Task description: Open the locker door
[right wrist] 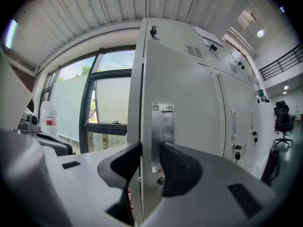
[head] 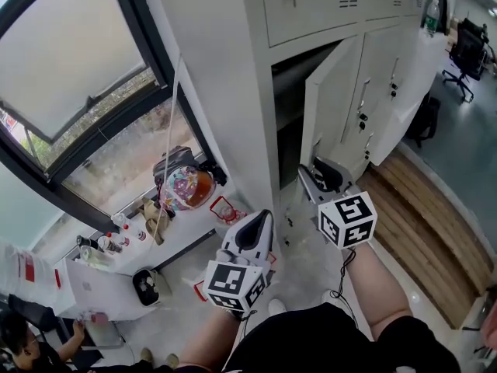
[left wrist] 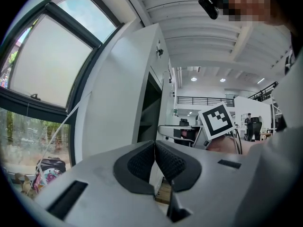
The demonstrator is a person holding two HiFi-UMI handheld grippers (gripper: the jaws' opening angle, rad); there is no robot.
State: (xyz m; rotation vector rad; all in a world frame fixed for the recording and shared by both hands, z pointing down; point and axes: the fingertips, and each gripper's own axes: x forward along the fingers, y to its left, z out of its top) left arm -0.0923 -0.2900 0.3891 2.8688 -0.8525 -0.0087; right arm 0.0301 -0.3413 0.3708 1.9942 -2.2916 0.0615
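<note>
Now the right gripper [right wrist: 150,148] clamps the locker door [right wrist: 189,103] edge.

A large dark-framed window [head: 101,134] fills the space left of the left gripper [head: 256,220]. Below it, on a white sill [head: 182,235] just left of that gripper, sit a colourful rounded backpack [head: 185,186] and a row of small bottles [head: 116,235]. A strip of brown wooden floor planks [head: 423,224] runs right of the right gripper [head: 314,173]. Far beyond that gripper, to its right, stands a black office chair [head: 468,53]. A seated person [head: 23,340] is well left of and behind the left gripper.
</note>
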